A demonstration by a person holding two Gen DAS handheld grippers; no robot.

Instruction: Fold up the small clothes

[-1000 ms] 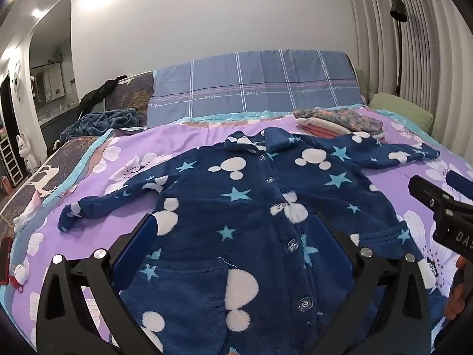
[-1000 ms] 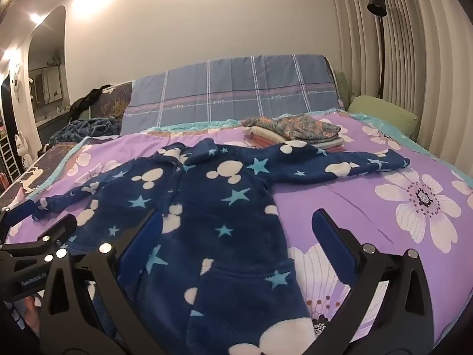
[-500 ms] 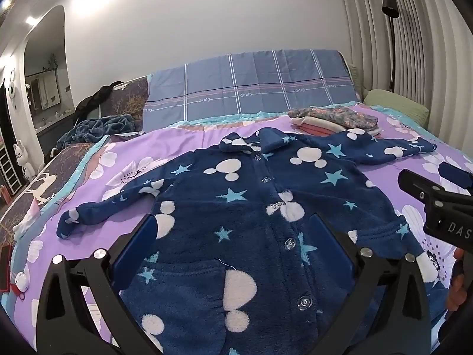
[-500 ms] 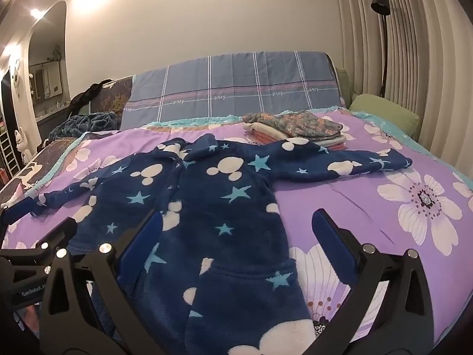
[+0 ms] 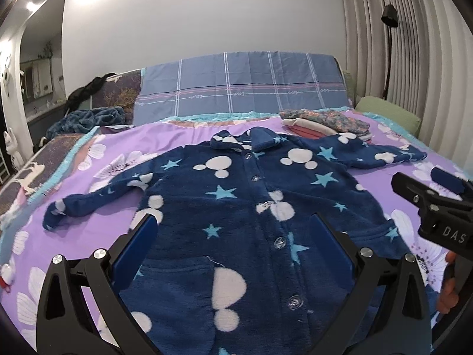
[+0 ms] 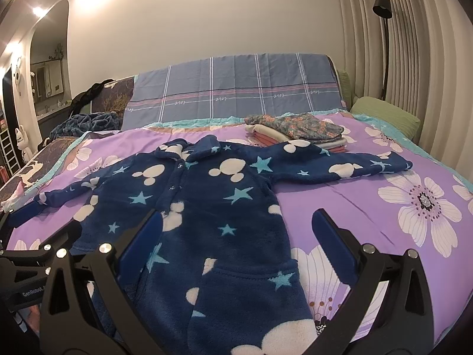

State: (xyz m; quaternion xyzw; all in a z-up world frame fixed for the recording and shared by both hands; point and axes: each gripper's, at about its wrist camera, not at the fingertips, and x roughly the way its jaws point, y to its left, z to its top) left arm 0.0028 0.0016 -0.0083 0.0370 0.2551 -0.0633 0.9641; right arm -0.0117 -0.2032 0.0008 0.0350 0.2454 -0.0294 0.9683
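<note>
A small navy fleece jacket (image 5: 236,207) with white mouse heads, light blue stars and a buttoned front lies flat, sleeves spread, on the purple flowered bedspread (image 5: 97,216). It also shows in the right wrist view (image 6: 212,207). My left gripper (image 5: 233,236) is open and empty, hovering over the jacket's lower front. My right gripper (image 6: 236,230) is open and empty over the jacket's lower right side; it shows at the right edge of the left wrist view (image 5: 434,201). The left gripper shows at the left edge of the right wrist view (image 6: 35,254).
A stack of folded clothes (image 5: 325,122) sits behind the jacket's right sleeve, also in the right wrist view (image 6: 298,131). A blue plaid cover (image 5: 242,85) drapes the headboard. A green pillow (image 6: 384,112) lies at the far right. A dark blanket (image 5: 85,118) is heaped at the far left.
Both grippers have lifted and drawn back slightly, so the jacket sits a little lower and farther in both views. The jacket has not moved. Both stay open.
</note>
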